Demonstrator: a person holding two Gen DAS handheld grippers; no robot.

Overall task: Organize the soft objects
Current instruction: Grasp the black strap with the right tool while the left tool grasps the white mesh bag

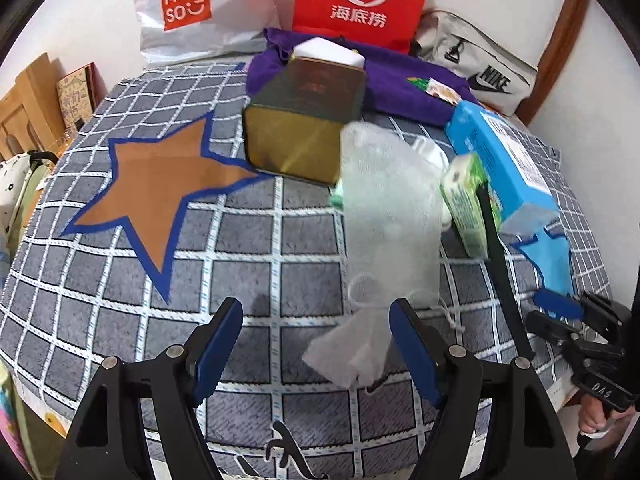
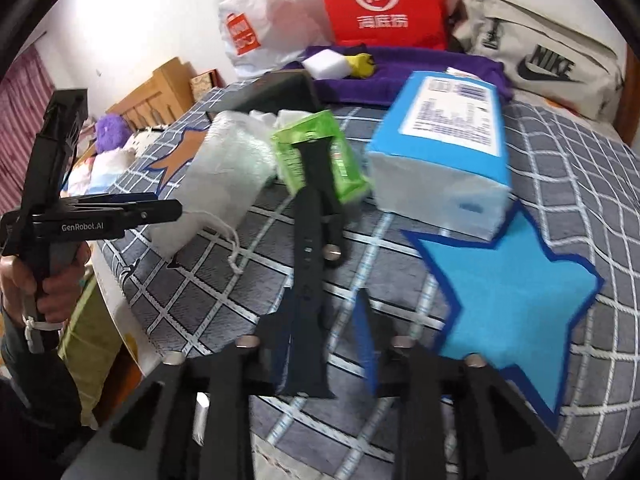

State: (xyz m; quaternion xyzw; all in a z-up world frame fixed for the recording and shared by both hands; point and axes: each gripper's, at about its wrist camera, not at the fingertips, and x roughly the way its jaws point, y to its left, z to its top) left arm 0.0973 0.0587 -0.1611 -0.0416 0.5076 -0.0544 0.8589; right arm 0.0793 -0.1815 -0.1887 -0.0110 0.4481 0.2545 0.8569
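The mesh bag (image 1: 384,216) lies on the bed (image 1: 248,240), its loose end between the wide-open jaws of the left gripper (image 1: 316,344). To grab it well, close slowly on that end, not the string. The right gripper (image 2: 324,344) reaches toward the green pack (image 2: 320,156); its jaws look open and hold nothing. Both grippers point forward, low over the bed.
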